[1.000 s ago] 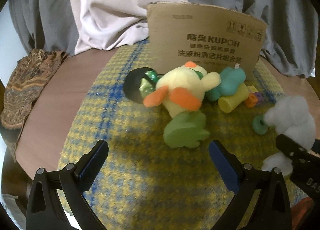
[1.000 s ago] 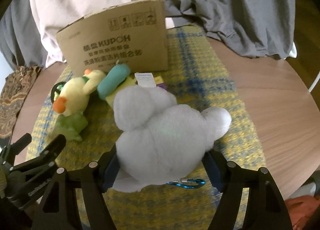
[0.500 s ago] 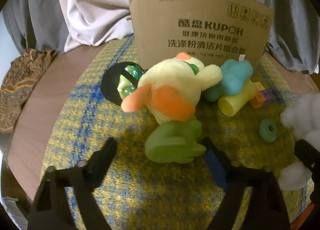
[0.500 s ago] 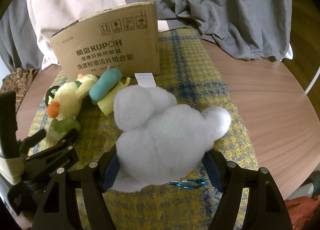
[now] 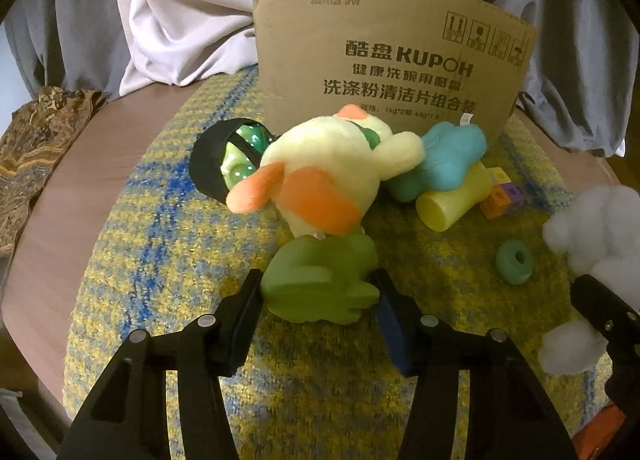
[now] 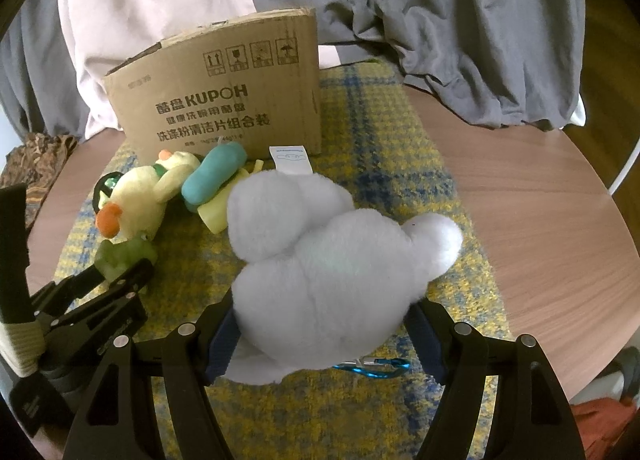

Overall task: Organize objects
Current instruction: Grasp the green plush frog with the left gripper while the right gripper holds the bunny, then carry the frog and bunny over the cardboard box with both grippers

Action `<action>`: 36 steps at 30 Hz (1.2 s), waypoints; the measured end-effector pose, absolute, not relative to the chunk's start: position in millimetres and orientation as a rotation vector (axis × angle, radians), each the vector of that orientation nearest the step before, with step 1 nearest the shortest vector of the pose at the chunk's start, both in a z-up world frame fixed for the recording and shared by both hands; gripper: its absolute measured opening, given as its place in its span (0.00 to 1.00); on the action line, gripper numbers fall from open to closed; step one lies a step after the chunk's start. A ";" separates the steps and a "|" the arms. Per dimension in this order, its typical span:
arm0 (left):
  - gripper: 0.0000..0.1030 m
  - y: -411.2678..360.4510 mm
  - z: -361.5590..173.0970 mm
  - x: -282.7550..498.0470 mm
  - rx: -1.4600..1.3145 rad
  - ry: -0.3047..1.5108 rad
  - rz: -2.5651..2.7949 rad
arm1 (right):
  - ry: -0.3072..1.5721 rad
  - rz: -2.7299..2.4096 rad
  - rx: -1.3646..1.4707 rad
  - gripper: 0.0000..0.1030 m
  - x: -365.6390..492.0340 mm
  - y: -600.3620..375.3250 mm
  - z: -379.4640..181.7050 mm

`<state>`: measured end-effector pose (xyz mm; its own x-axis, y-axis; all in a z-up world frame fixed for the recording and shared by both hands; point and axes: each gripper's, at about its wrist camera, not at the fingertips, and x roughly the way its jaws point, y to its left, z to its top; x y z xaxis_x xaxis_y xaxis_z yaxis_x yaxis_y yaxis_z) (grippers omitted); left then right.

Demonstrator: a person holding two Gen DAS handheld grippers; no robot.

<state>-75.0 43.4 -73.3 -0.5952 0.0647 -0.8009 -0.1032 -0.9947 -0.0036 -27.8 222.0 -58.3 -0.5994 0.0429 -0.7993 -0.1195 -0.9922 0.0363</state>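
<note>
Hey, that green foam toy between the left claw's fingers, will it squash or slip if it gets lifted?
The green toy looks like soft foam, so it probably dents slightly and weighs little. Its matte surface should grip well. The left claw holds only its near end, so it may droop or pivot.

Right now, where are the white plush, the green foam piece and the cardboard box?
white plush (image 6: 336, 272), right wrist view, middle of its body
green foam piece (image 5: 324, 280), left wrist view, its top face
cardboard box (image 5: 384, 52), left wrist view, printed front
</note>
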 end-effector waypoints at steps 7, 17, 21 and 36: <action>0.52 38.2 -59.8 -64.2 -1.341 0.065 2.752 | 0.135 2.748 -1.348 0.71 -26.0 219.6 -53.2; 0.52 38.6 -28.5 -55.5 -1.252 0.080 2.789 | 0.135 2.792 -1.303 0.71 -24.4 216.0 -36.3; 0.52 38.6 -21.5 -56.2 -1.236 0.076 2.790 | 0.131 2.805 -1.285 0.71 -24.5 214.1 -29.9; 0.52 37.7 18.6 -68.3 -1.114 0.088 2.832 | 0.108 2.872 -1.162 0.71 -34.5 204.7 8.4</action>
